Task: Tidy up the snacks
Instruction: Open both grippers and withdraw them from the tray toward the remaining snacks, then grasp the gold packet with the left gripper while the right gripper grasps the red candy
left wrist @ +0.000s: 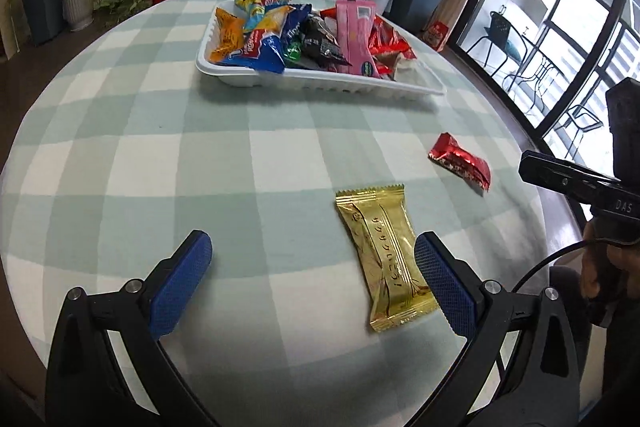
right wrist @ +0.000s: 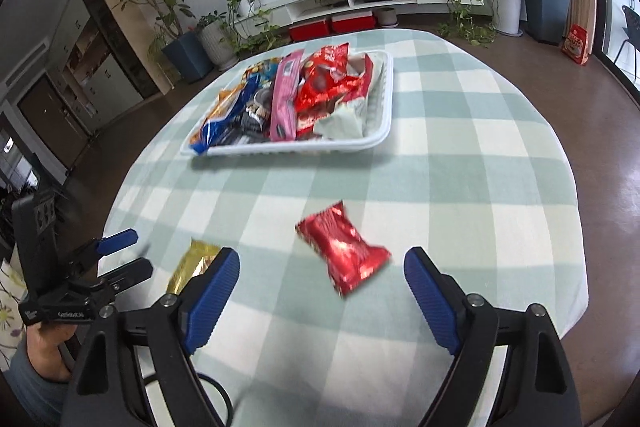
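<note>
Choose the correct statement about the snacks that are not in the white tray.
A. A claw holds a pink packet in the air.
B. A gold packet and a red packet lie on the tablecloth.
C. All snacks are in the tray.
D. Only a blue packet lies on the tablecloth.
B: the gold packet and the red packet lie loose on the checked tablecloth, in front of the white tray.

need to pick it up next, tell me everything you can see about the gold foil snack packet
The gold foil snack packet is a shiny, oblong, pillow-style wrapper with crimped, serrated ends and dark printed characters running down a central band. It looks sealed and slightly puffed, lightly creased. It lies flat on the green-and-white checked tablecloth, long axis tilted a little, nearer than the white plastic tray, apart from the red packet. The left gripper's open fingers bracket it loosely; whether one blue pad touches its edge is unclear.
</note>
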